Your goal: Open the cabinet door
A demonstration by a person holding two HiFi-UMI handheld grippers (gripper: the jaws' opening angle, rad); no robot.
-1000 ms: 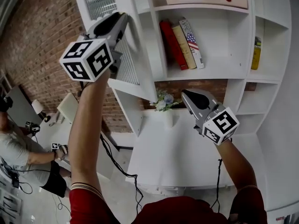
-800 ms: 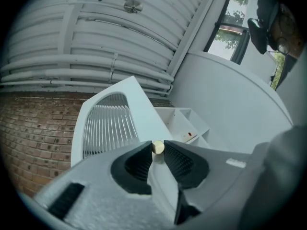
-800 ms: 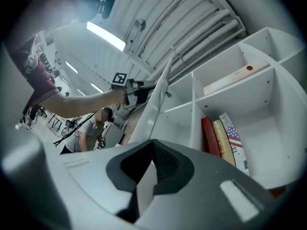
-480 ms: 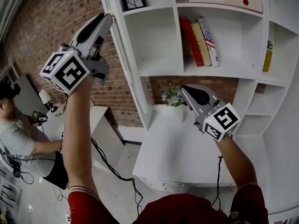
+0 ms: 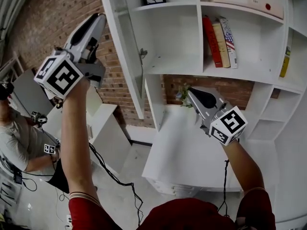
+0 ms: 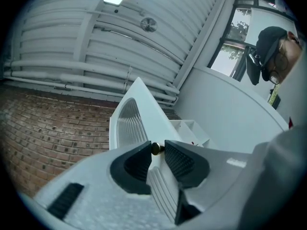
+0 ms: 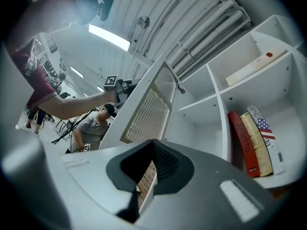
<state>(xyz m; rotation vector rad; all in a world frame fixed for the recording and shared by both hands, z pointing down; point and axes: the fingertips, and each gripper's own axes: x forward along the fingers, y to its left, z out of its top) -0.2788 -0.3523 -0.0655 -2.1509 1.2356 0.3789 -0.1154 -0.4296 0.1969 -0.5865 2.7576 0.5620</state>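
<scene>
Door: the cabinet door (image 5: 125, 51) is swung wide and stands edge-on, just left of the cabinet (image 5: 168, 37).
Hold point: a small brass knob (image 6: 156, 148) on the door's free edge, round and probably slippery.
Handling: likely a light, stiff ribbed panel that swings easily on its hinges.
Left gripper (image 5: 98, 17): left of the cabinet, fingers opening, knob between them, pads not pressing.
Right gripper (image 5: 191, 91): below the cabinet, fingers clenched on nothing.

left gripper (image 5: 99, 17) opening round knob (image 6: 156, 148); right gripper (image 7: 152, 144) shut.
</scene>
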